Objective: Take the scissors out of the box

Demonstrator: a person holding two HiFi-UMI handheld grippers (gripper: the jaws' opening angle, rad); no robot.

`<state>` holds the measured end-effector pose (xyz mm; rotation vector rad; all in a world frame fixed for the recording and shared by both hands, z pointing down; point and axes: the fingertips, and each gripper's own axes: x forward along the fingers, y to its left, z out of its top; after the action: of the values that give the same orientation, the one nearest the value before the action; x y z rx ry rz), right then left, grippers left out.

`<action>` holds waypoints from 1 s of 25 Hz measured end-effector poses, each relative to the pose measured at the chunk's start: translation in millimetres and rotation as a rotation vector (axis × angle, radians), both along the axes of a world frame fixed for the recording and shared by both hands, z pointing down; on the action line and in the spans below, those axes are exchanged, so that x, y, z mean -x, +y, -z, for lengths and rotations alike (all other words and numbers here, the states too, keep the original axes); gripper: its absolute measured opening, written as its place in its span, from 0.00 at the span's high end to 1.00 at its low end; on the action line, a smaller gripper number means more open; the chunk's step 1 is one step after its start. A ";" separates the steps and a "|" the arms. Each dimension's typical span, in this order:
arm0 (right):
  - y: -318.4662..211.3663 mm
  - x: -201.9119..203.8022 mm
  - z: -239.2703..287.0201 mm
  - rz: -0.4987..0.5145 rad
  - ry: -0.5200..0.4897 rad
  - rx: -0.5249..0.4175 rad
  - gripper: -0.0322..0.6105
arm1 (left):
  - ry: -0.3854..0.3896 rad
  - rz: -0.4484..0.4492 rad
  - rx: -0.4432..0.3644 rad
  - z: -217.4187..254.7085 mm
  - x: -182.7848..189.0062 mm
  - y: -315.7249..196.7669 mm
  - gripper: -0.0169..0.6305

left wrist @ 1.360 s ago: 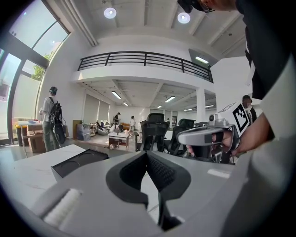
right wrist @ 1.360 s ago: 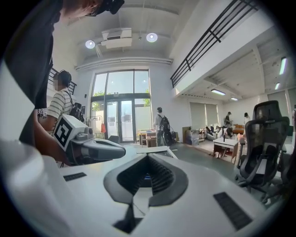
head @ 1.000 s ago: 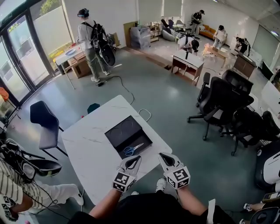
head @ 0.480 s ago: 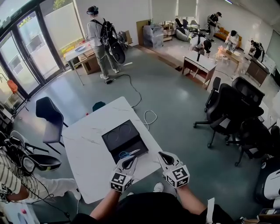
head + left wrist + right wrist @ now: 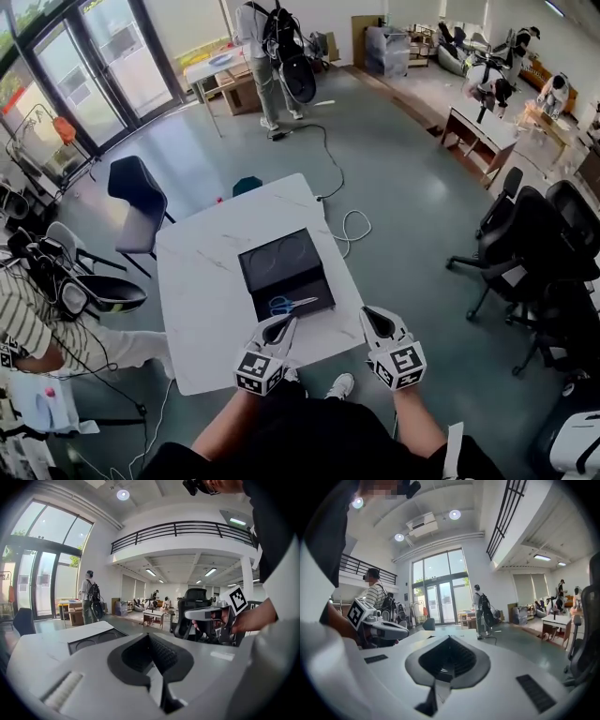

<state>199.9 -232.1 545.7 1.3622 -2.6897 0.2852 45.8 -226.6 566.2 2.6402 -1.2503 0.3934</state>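
White marble-pattern table [image 5: 202, 309] stands on a grey-green floor in an open hall. A dark chair [image 5: 141, 202] sits at its far left corner and a white cable [image 5: 352, 230] loops on the floor beyond its far right edge. One black box [image 5: 286, 275] lies open on the right half of the table. Its far section shows two round recesses. Its near section holds the scissors [image 5: 291, 304], which lie flat with the blue handles to the left and the blades pointing right. I hold the left gripper [image 5: 283, 325] over the near edge of the table, its tip just short of the box's near wall and close to the scissor handles, not touching either. Its own view shows the jaws closed together with nothing between them. I hold the right gripper [image 5: 373, 317] off the table's near right corner, apart from the box. Its jaws are likewise pressed together and hold nothing. Both grippers point forward, side by side. Black office chairs [image 5: 525, 244] stand on the floor to the right.
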 end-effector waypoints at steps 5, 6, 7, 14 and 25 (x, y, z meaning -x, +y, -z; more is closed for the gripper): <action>-11.0 33.8 -0.9 0.050 -0.018 0.010 0.94 | -0.012 0.017 0.020 -12.1 18.2 -12.8 0.96; -13.2 38.3 -0.2 0.055 -0.018 0.013 0.94 | -0.025 0.009 0.022 -15.9 20.7 -14.9 0.96; -15.1 42.4 0.8 0.060 -0.017 0.016 0.94 | -0.040 0.000 0.023 -19.9 23.7 -16.9 0.96; -25.9 71.7 -4.1 0.139 0.027 0.047 0.94 | -0.051 0.009 0.013 -22.2 44.9 -39.2 0.96; -39.3 105.1 -21.3 0.197 0.078 0.076 0.94 | -0.275 -0.057 0.133 -79.6 70.1 -55.1 0.96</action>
<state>94.8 -271.4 567.0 1.0559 -2.6912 0.3043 -24.3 -281.7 645.9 2.5768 -1.1764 0.8432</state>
